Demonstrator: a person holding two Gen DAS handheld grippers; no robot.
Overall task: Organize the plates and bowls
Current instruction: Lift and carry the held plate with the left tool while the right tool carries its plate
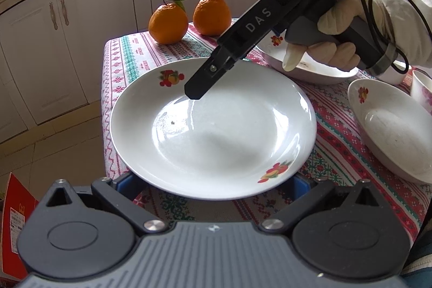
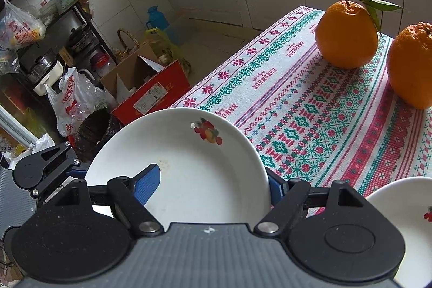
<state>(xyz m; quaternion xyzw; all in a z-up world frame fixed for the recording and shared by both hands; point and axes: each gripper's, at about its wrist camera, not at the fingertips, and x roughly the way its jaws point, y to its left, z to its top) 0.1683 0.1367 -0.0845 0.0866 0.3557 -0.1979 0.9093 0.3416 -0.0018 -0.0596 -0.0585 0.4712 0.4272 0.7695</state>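
A white deep plate [image 1: 216, 131] with fruit decals sits at the near left corner of the patterned tablecloth [image 1: 129, 64]. My left gripper [image 1: 216, 181] stands wide, its blue pads [image 1: 129, 181] tucked under the plate's near rim on both sides; the tips are hidden, so I cannot see whether they press. My right gripper [image 1: 198, 89], held by a gloved hand [image 1: 332, 45], reaches in from the upper right over the far rim. In the right wrist view the right gripper [image 2: 213, 185] straddles the plate [image 2: 194, 166]: one pad [image 2: 148, 184] hovers inside, the other finger stays outside the rim.
A second white decal bowl [image 1: 391, 131] lies at the right, with a larger basin [image 1: 310, 73] behind the hand and a cup [image 1: 421, 88] at the far right. Two oranges [image 1: 168, 26] stand at the table's back. A red box [image 2: 154, 91] and bags crowd the floor beside the table.
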